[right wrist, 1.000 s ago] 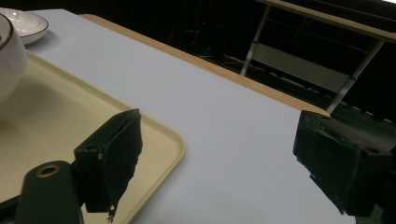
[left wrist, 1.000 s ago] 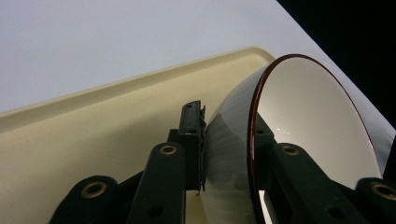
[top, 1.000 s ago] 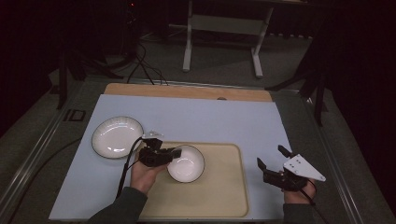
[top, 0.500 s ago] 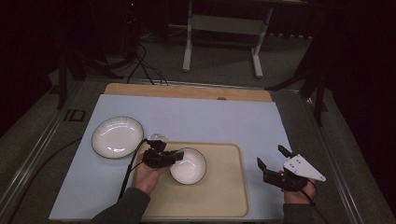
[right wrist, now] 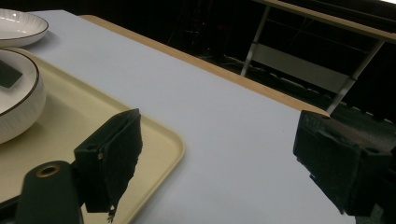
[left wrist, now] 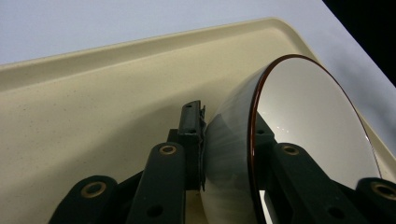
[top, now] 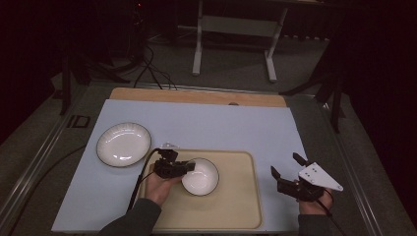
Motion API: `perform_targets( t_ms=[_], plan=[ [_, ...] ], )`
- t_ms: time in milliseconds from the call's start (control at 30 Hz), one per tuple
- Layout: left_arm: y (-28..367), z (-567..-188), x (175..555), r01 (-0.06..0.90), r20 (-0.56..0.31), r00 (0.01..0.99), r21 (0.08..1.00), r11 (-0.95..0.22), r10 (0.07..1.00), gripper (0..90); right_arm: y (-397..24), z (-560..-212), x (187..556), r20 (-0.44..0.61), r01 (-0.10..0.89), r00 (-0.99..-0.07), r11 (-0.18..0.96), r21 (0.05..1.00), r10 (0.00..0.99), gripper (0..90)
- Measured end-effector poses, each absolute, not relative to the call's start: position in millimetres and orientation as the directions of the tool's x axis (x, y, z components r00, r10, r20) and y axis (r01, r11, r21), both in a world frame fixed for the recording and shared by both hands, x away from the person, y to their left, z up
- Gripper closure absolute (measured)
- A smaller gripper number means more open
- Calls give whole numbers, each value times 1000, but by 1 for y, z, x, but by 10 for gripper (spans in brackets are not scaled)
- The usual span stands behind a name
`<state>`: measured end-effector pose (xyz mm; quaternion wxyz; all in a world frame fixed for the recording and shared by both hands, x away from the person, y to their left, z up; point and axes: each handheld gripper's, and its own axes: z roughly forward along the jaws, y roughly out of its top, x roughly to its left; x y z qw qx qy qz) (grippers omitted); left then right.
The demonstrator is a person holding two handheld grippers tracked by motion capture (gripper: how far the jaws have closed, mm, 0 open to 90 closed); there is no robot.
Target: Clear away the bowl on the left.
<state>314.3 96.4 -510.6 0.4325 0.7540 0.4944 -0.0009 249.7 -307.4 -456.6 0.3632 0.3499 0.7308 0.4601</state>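
A white bowl point(top: 201, 177) with a dark rim sits over the left half of the beige tray point(top: 236, 206). My left gripper point(top: 188, 167) is shut on the bowl's left rim. In the left gripper view one jaw presses the outer wall and the other sits inside the bowl point(left wrist: 308, 126), with my left gripper point(left wrist: 229, 126) over the tray point(left wrist: 93, 116). My right gripper point(top: 286, 169) stands open with nothing between its jaws, just right of the tray. From my right gripper point(right wrist: 224, 163) the bowl point(right wrist: 14, 102) shows at the left edge.
A white ribbed plate point(top: 123, 144) lies on the pale blue mat point(top: 221, 123) left of the tray, and its rim shows in the right gripper view point(right wrist: 18, 25). A wooden strip point(top: 196, 96) edges the table's far side. A metal stand point(top: 236, 29) is on the dark floor beyond.
My left gripper and the bowl have shifted slightly nearer and to the right over the tray. The right gripper has stayed in place.
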Motion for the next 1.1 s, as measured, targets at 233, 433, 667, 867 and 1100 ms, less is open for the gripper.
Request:
perform_targets(
  t_ms=[233, 433, 667, 867, 1100],
  plan=[
    [98, -515, 317, 763, -447, 496, 634, -127, 744, 763, -307, -457, 250, -211, 177, -491, 334, 926, 845, 152],
    [98, -518, 319, 766, -436, 497, 627, -142, 750, 758, -307, -457, 250, -212, 178, -492, 335, 925, 845, 152],
    [98, -521, 319, 769, -429, 494, 622, -150, 756, 732, -307, -457, 250, -210, 177, -493, 334, 926, 844, 151],
    [99, -521, 320, 756, -397, 496, 635, -159, 772, 640, -307, -457, 250, -211, 178, -492, 334, 926, 845, 151],
    [99, -519, 319, 752, -361, 497, 633, -184, 789, 516, -307, -457, 250, -210, 176, -493, 334, 926, 844, 151]
  ],
)
